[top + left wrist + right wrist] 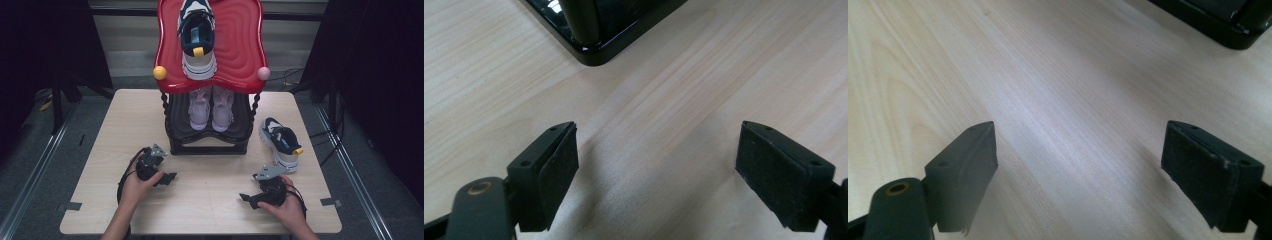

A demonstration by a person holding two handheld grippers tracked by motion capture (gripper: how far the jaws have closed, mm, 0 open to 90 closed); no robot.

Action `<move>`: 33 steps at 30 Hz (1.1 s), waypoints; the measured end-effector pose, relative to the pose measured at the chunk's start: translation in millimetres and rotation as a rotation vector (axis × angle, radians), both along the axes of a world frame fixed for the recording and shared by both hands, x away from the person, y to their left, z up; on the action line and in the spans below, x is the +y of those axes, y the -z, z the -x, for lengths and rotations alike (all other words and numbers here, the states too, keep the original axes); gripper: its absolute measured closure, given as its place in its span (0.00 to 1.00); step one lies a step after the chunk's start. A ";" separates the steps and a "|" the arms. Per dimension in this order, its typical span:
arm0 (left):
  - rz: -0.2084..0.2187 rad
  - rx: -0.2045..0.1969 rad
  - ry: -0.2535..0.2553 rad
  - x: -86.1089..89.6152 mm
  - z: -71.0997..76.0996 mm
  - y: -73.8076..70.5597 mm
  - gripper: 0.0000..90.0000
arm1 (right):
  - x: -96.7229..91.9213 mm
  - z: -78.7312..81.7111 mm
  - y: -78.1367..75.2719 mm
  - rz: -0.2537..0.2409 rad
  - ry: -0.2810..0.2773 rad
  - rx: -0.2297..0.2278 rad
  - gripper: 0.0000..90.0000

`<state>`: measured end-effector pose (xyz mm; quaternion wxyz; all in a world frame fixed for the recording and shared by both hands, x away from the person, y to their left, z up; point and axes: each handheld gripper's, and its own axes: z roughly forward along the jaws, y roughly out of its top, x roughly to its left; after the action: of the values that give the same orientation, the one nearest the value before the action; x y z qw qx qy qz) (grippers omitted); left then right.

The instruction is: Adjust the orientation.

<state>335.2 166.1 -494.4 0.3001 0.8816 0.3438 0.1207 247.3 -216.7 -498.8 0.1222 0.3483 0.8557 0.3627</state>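
On the surface: a pale wooden surface [210, 200] carries a two-tier shoe rack [209, 145] at 12 o'clock and one loose sneaker at 3 o'clock.
Work in hand: by my reading, getting the loose navy-and-white sneaker [281, 142] up beside its mate [197, 40] on the red top shelf [240, 45].
Lower shelf: a pink pair [211, 107], toes toward the person.
Left gripper [170, 177]: low at 8 o'clock, just in front of the rack's base [594, 50]; jaws wide apart, nothing between the pads [559, 165], bare wood beneath.
Right gripper [246, 197]: low at 5 o'clock, just near the sneaker's heel; jaws equally wide and empty over bare wood, a corner of the rack base [1228, 30] beyond.
Sneaker heading: long axis runs roughly 11 to 5 o'clock; the yellow pull tab and heel sit at the 5 o'clock end, the toe toward the rack. The sole probably rests flat, though the far side is hard to make out.
Doing it well: the right gripper is nearer, so it should take the shoe; close across the heel collar or the padded sides, square to the long axis. Lift level, clear the red rim, and set it parallel to its mate, heel toward the person.
Risk: a pinch on the tab alone would let the toe swing.
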 end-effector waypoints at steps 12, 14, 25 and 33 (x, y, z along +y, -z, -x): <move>0.118 -0.072 -0.034 6.5 8.5 15.0 0.12 | -14.5 -15.3 -39.9 0.020 -0.047 0.005 0.21; 0.117 -0.078 -0.032 6.8 8.5 15.3 0.11 | -17.7 -18.7 -47.7 0.021 -0.046 0.009 0.21; 0.116 -0.075 -0.030 6.5 8.5 15.4 0.10 | -35.0 -42.8 -87.4 0.051 -0.015 -0.077 0.24; 0.112 -0.076 -0.020 6.6 8.1 15.3 0.09 | -64.7 -59.0 -89.2 0.073 0.080 -0.094 0.24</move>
<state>327.1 172.7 -509.7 0.3607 0.8546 0.3472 0.1378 306.3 -281.4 -409.6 0.1892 0.3603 0.8470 0.3420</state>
